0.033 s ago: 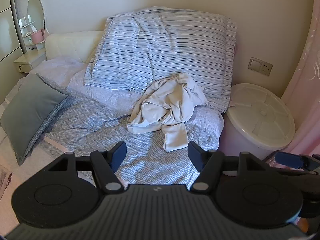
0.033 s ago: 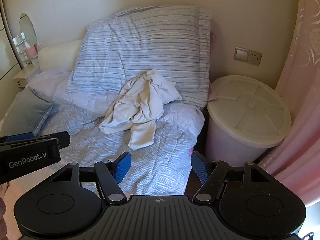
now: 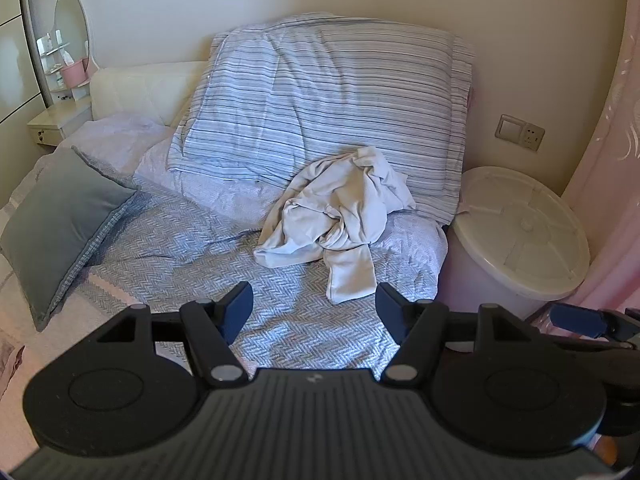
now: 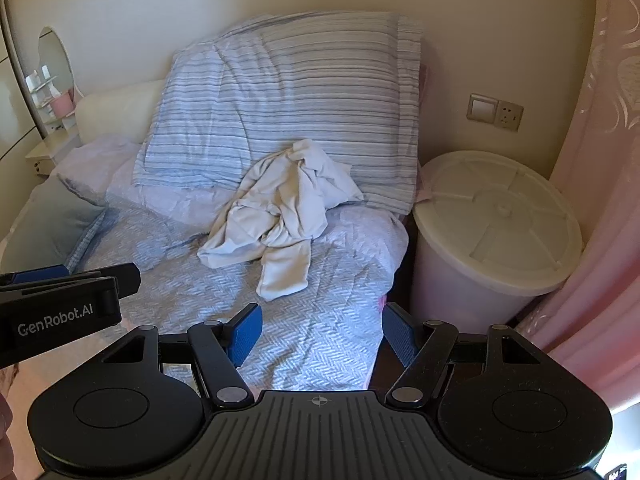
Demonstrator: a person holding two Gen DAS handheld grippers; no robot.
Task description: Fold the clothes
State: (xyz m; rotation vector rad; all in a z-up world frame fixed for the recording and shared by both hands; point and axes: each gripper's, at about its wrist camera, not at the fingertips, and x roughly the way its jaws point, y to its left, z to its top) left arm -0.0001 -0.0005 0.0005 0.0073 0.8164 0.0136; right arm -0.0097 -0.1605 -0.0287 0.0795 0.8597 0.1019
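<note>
A: Biggest first?

B: Bed (image 3: 168, 248) with a herringbone-weave blue cover, filling the middle of both views. Pink curtain (image 4: 600, 184) down the right edge.

A: On the bed?

B: Large striped pillow (image 3: 332, 100) propped upright against the cream wall at the head. Grey cushion (image 3: 60, 220) lying tilted at the left side, well apart from the clothes.

A: Beside the bed?

B: Round white bin (image 4: 492, 232) with a ribbed lid, just beside the right edge of the mattress, below a wall switch and socket (image 4: 496, 112). Off to the far left, a small nightstand (image 3: 56, 120) under an oval mirror (image 3: 70, 28).

A: And the clothes?

B: One crumpled white garment (image 3: 340, 216) heaped near the middle of the bed, upper part resting against the foot of the striped pillow, one sleeve or leg trailing forward onto the cover. Unfolded, touched by neither tool.

A: Left gripper (image 3: 314, 304)?

B: Spread wide, nothing between the dark pads, held above the cover short of the garment. Seen also at the left edge of the right view, side on.

A: Right gripper (image 4: 322, 328)?

B: Also spread wide, blue pads (image 4: 244, 330) empty, over the right edge of the bed, apart from the garment. Tip visible at the right edge of the left view.
</note>
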